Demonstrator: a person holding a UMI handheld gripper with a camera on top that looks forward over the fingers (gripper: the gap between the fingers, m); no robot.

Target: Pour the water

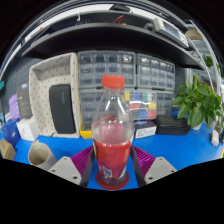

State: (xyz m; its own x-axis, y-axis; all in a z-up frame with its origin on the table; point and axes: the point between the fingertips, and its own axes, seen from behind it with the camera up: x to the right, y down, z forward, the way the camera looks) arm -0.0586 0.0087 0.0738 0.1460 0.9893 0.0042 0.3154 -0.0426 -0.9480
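One bottle [112, 135], orange cap, red liquid w/ clear upper part, stood upright btwn the fingers of the gripper [112, 165], long axis vertical, dead ahead on the blue table [185, 150]. Pads [82, 160] looked pressed on both sides, so prob. clenched on it. No receiving cup clearly visible; a pale cup-like thing [38, 153] sat off to one side.

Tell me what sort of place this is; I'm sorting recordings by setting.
Probably a workshop or lab bench: small-parts drawer cabinets line the back, a blue tabletop holds a potted plant, and the hand-held gripper has a red-capped bottle between its fingers.
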